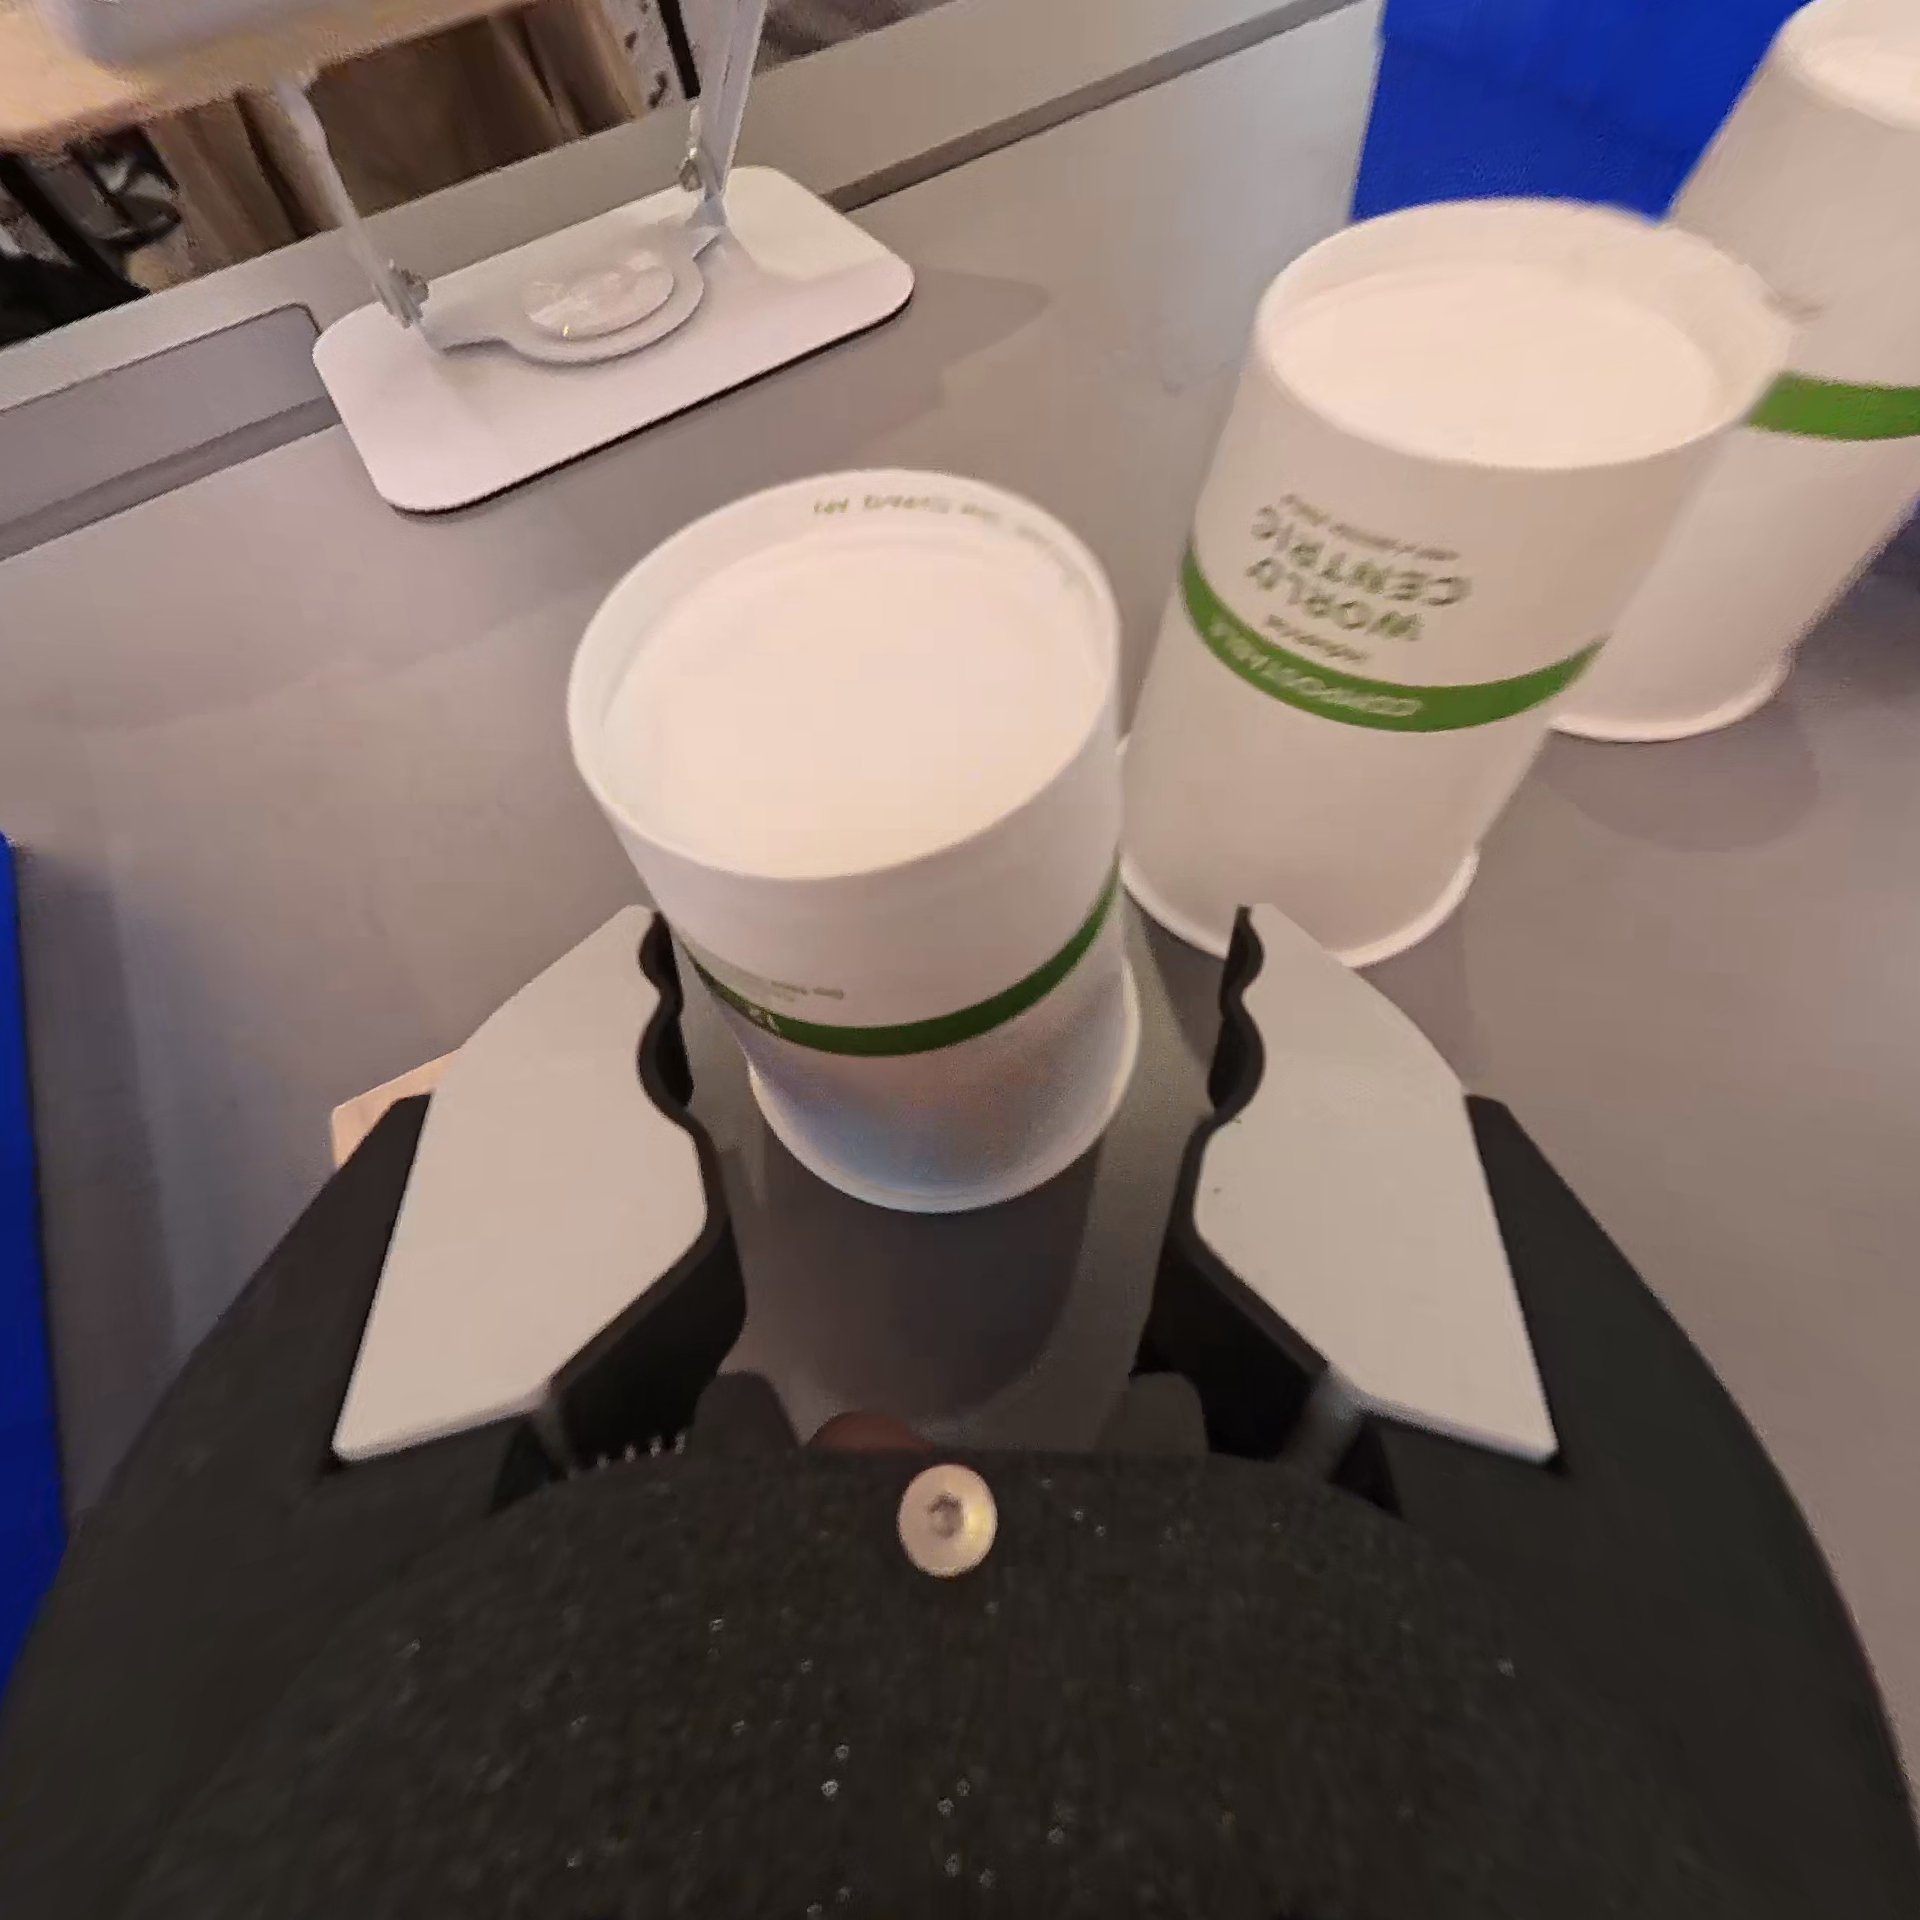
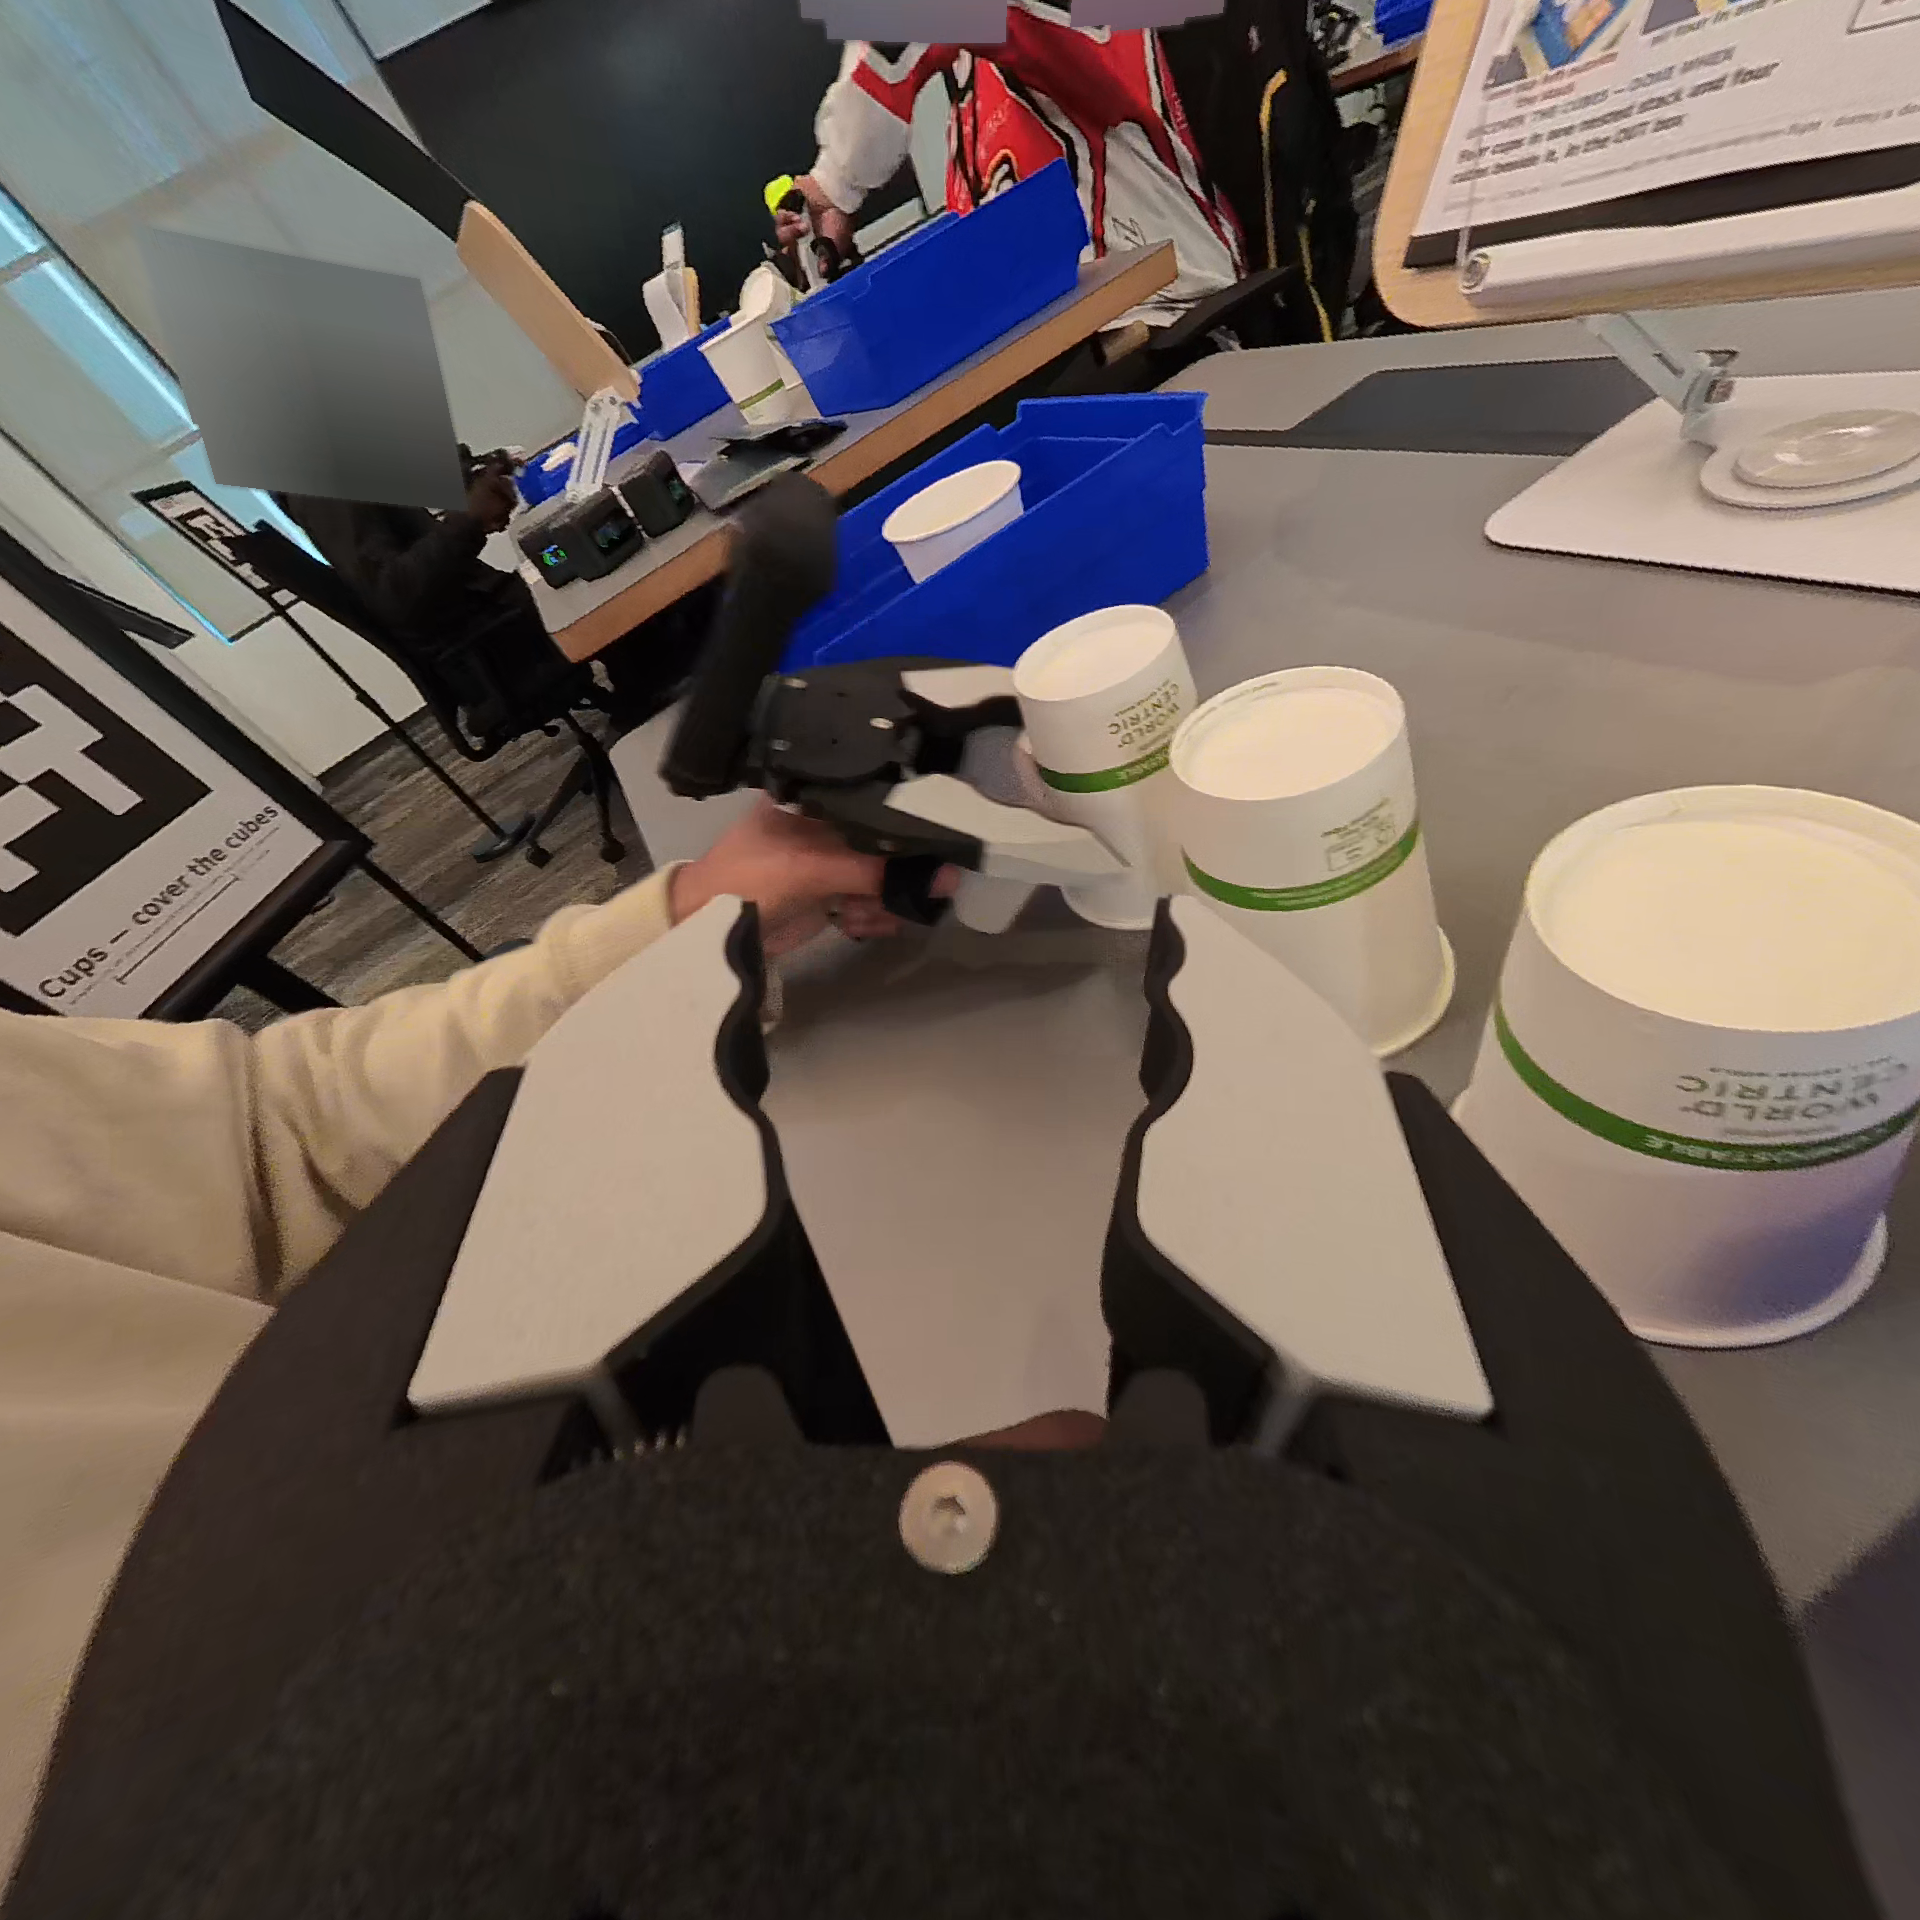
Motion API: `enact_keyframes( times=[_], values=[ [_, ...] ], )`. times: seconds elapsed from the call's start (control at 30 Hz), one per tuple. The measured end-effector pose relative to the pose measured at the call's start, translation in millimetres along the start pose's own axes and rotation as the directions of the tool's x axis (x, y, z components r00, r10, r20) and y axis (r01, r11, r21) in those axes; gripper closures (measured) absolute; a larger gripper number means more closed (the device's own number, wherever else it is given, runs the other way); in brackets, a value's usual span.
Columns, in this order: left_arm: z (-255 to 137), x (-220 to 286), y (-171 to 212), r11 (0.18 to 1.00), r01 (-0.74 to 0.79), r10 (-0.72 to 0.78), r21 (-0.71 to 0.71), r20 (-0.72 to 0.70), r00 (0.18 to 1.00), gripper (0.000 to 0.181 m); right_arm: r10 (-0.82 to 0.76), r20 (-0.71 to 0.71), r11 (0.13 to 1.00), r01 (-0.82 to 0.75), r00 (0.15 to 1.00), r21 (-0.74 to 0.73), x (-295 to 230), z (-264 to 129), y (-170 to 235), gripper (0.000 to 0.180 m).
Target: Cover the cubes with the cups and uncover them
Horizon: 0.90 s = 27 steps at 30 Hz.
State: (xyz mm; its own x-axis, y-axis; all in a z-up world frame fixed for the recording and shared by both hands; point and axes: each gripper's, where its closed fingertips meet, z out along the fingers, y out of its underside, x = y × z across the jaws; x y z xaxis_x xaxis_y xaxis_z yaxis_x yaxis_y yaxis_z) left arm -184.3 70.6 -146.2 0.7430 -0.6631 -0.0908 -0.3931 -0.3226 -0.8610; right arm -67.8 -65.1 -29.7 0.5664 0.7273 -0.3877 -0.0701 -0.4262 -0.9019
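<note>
Cups (image 1: 1403, 582) white with green band, upturned, left tongs (image 1: 951, 997) wide around one.

Motion blur is softening the three upturned cups (image 1: 847, 727) in the left wrist view, the farthest cup (image 1: 1829, 312) is running off the right edge, and whatever is lying beneath the cups is staying hidden.

Matt white paper cups (image 1: 847, 727) with green bands; smooth matt grey desk (image 1: 312, 748); fingers (image 1: 551, 1195) faced in flat grey over black plastic; glossy blue plastic bin (image 2: 1039, 520)
</note>
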Motion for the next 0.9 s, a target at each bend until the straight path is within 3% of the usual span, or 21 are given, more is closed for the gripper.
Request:
enact_keyframes(
  times=[0.2,0.43,0.53,0.63,0.67,0.8,0.9],
  values=[
    [-82.9,-3.7,-20.1,0.995,0.044,-0.041,0.094,-0.038,0.998,0.081,-0.008,-0.091,1.000,0.005,0.996,-0.028,28.0,0.8,20.7,0.109],
    [-157.2,-42.2,17.0,0.984,0.164,-0.167,0.066,0.055,0.984,0.085,-0.033,-0.081,0.995,0.025,0.996,-0.094,27.2,12.2,56.2,0.108],
    [-166.4,-88.2,13.0,0.999,0.043,-0.037,-0.031,0.150,0.988,0.090,-0.018,-0.059,0.995,0.012,0.998,-0.101,24.4,14.8,58.7,0.109],
    [-166.5,-156.8,-4.7,0.956,-0.187,0.243,-0.227,0.251,0.937,0.096,-0.019,-0.049,0.995,0.013,0.999,-0.104,22.0,16.3,58.6,0.109],
    [-162.7,-174.1,-8.9,0.928,-0.237,0.306,-0.286,0.227,0.925,0.100,-0.022,-0.048,0.994,0.017,0.999,-0.106,21.3,16.3,58.8,0.109],
    [-129.4,-197.1,-14.0,0.857,-0.311,0.317,-0.410,-0.057,0.947,0.113,-0.021,-0.038,0.994,0.017,0.999,-0.108,19.0,15.1,58.9,0.110],
    [-112.8,-213.4,10.5,0.726,-0.383,0.345,-0.571,-0.178,0.921,0.117,-0.015,-0.031,0.994,0.012,0.999,-0.106,17.3,13.9,58.5,0.110]
  ],
)
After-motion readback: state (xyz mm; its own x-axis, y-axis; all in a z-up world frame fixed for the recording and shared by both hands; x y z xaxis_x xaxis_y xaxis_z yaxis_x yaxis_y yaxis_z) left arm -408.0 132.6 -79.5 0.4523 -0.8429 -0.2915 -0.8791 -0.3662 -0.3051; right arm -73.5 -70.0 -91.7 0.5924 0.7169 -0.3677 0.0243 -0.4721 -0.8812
